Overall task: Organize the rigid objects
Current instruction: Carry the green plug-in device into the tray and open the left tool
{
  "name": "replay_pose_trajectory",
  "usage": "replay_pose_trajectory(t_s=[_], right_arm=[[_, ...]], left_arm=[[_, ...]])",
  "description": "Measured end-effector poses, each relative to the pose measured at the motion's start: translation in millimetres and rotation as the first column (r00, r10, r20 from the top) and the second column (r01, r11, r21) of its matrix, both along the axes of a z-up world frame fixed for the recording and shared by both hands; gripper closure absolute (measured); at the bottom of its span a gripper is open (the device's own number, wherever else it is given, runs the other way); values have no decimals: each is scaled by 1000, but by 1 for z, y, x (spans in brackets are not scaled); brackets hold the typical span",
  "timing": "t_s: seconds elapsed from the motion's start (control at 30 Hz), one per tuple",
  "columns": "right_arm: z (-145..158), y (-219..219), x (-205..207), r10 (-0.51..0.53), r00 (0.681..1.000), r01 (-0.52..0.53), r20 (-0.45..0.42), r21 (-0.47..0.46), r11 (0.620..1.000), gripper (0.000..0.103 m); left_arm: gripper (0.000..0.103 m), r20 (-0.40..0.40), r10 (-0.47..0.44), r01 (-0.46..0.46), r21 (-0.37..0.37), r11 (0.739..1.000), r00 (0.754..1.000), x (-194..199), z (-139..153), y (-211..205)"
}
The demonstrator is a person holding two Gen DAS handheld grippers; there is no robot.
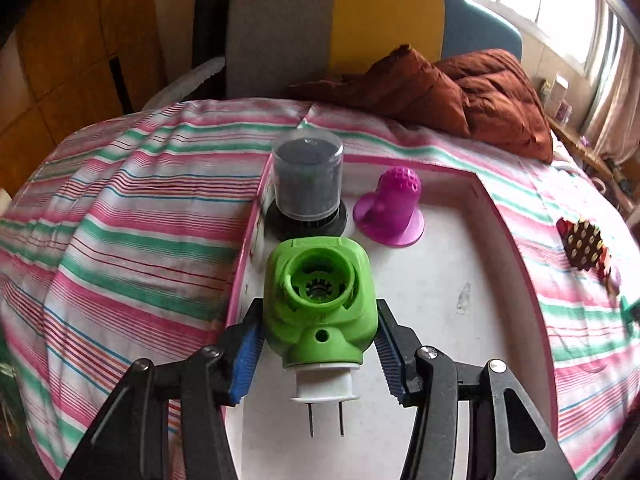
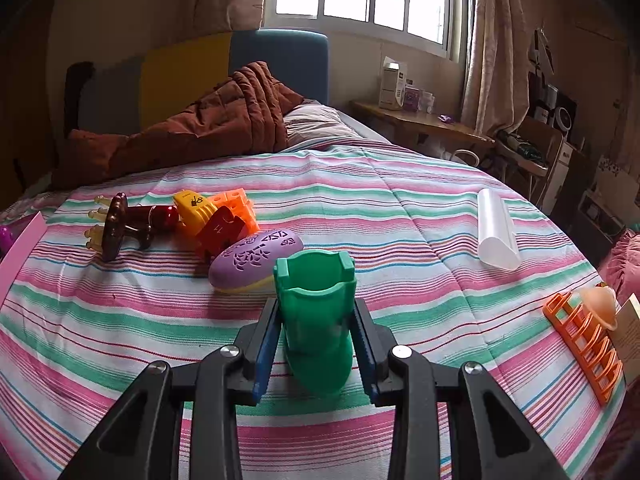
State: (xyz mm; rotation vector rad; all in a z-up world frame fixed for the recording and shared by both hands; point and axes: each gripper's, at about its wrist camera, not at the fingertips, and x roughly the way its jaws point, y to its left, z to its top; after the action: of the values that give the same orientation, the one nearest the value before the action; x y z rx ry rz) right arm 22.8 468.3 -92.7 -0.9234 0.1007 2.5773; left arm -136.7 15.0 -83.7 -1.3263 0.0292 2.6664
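In the left wrist view my left gripper is shut on a lime green plug-in device with a white base and two prongs, held over the white floor of a pink-rimmed box. Inside the box stand a dark cylinder with a clear cover and a magenta cone-shaped piece. In the right wrist view my right gripper is shut on a green plastic cup-like piece, held just above the striped bedspread.
On the bed in the right wrist view lie a purple oval case, red and orange blocks, a brown spiked roller, a clear tube and an orange rack. A brown quilt lies at the head.
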Motion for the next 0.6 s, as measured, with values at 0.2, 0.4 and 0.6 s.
replay_pose_trajectory(t_s=[0.2, 0.4, 0.6], right_arm=[[3, -7, 1, 14, 1000, -14, 0, 25, 1000, 68], [7, -32, -8, 95, 994, -97, 58, 32, 995, 68], [25, -76, -23, 206, 978, -204, 16, -82, 976, 68]], left_arm=[[20, -71, 54, -51, 52, 997, 996, 26, 15, -4], [14, -66, 60, -52, 117, 992, 996, 49, 18, -8], [14, -30, 39, -34, 155, 987, 999, 65, 12, -7]])
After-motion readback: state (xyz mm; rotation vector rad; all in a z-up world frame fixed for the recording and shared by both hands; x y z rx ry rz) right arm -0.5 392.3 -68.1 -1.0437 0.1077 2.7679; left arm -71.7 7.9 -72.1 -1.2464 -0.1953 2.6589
